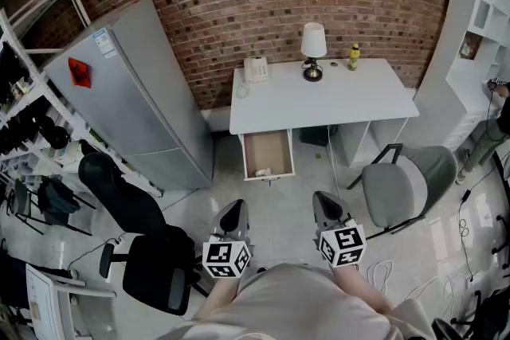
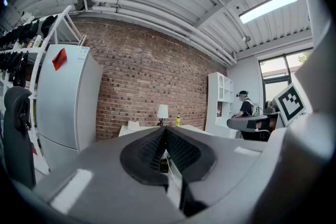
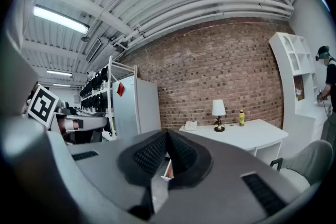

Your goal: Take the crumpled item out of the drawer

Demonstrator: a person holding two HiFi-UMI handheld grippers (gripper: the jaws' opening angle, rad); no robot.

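- Both grippers hang in front of me over the floor, well apart from the white counter (image 1: 319, 95) that stands against the brick wall.
- The left gripper (image 1: 235, 211) has its jaws pressed together with nothing between them. The right gripper (image 1: 325, 203) is closed the same way and is also empty.
- The drawer (image 1: 268, 147) stands pulled out under the counter's left front edge, with its long axis running straight toward me.
- The crumpled item (image 1: 263, 171) is a small pale lump inside the drawer, at the end nearest me and slightly left of the drawer's middle. It is too small here for me to tell its own long axis.
- From the jaws, the item lies straight ahead and lower, between the lines of the two grippers but closer to the left one's line. I judge the left gripper the nearer.
- The reach has not begun. I judge that the chosen jaws must first open, then go forward and down over the drawer's near rim.
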